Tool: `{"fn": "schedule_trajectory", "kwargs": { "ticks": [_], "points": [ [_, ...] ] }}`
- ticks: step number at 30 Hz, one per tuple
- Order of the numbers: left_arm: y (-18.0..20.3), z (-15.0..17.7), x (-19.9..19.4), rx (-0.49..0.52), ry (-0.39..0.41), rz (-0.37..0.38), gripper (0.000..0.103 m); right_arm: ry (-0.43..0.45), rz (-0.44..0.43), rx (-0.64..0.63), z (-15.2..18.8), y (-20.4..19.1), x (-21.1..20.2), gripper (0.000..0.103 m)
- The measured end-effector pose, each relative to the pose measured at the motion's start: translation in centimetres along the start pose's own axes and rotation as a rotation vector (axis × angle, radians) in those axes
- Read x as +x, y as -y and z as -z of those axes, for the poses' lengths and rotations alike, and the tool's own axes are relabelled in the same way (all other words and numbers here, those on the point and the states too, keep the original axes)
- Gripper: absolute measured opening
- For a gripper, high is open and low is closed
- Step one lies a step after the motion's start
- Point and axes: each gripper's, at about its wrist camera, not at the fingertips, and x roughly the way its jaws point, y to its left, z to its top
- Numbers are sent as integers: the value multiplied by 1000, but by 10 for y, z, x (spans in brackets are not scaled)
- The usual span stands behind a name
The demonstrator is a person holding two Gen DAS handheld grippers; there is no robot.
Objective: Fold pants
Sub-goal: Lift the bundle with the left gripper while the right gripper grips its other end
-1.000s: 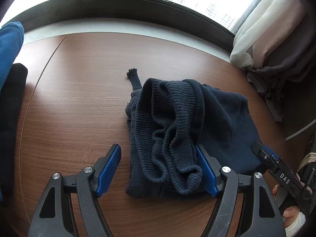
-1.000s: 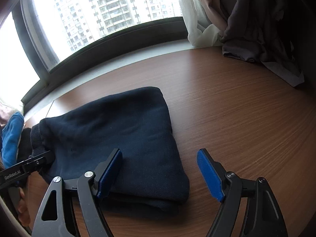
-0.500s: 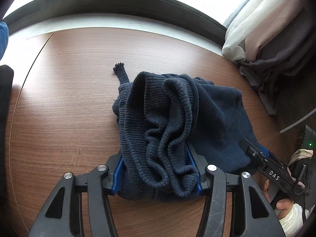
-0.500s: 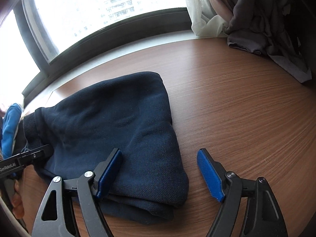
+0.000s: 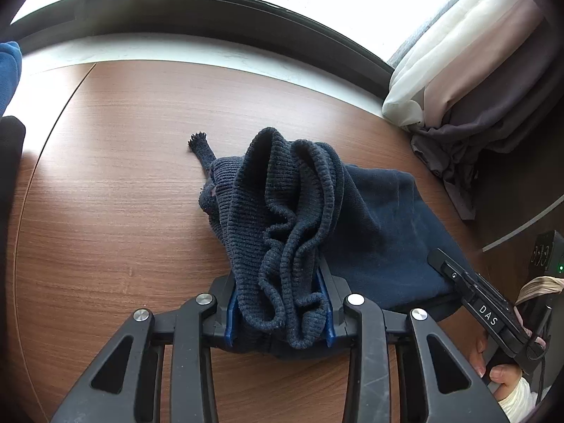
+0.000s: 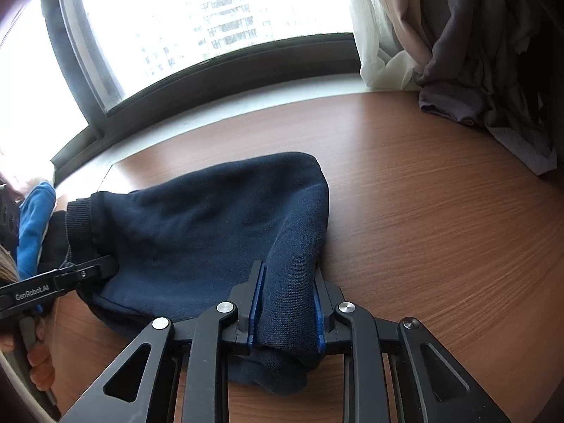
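The dark navy pants (image 5: 380, 225) lie folded in a thick bundle on the brown wooden table (image 5: 116, 190). Their ribbed knit waistband (image 5: 282, 218) is bunched at the near left end, with a drawstring end (image 5: 201, 146) sticking out on the table. My left gripper (image 5: 278, 312) is shut on the ribbed waistband. In the right wrist view the smooth folded pants (image 6: 211, 225) fill the middle, and my right gripper (image 6: 285, 308) is shut on their near right corner. The right gripper also shows in the left wrist view (image 5: 479, 303), and the left gripper in the right wrist view (image 6: 70, 278).
Curtains (image 5: 469, 81) hang onto the table at the far right, also in the right wrist view (image 6: 469, 53). A window sill (image 5: 176, 51) runs along the back. Blue and black clothing (image 6: 35, 229) lies at the left edge. A black device with a green light (image 5: 548, 253) stands at the right.
Both grippers have moved forward onto the pants and closed: the left on the ribbed waistband, the right on the near folded corner. The gripped fabric now looks bunched and slightly raised.
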Motion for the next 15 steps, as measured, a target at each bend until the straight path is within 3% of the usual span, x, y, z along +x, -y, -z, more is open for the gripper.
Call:
{"fn": "schedule_trajectory", "kwargs": {
  "ticks": [8, 15],
  "points": [
    [15, 6, -40, 4, 88, -24, 32, 68, -11, -58, -4, -9, -37, 23],
    [22, 26, -65, -58, 127, -47, 31, 102, -62, -110, -9, -9, -60, 23]
  ]
}}
